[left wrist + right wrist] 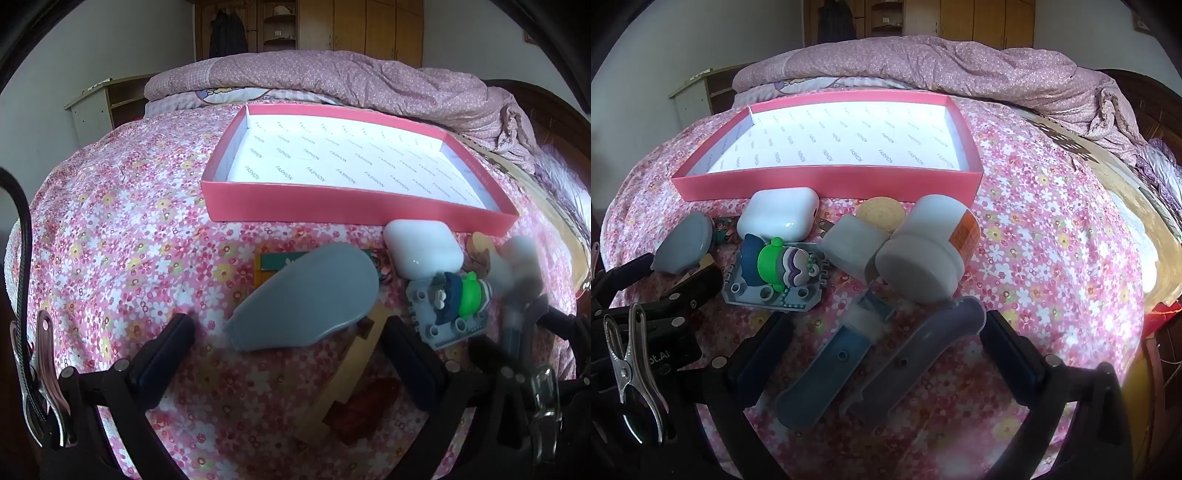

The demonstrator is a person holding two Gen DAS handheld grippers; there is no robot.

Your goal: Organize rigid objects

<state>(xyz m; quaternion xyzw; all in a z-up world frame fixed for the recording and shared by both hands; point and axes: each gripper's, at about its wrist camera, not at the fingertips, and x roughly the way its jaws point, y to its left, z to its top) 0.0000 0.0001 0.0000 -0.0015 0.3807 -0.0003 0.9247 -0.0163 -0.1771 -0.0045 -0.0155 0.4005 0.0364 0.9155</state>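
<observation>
2 hand-held grippers, left [288, 350] and right [886, 350], wide open, empty, over floral bedspread [122, 221], wardrobe [369, 26] behind

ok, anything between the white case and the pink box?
Nothing: only bare floral sheet between white case and pink box, clearest in the right wrist view.

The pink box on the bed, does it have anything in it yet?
Empty. Both views show the pink box with only its white printed lining inside; the white case and other items lie outside, on the bedspread.
</observation>
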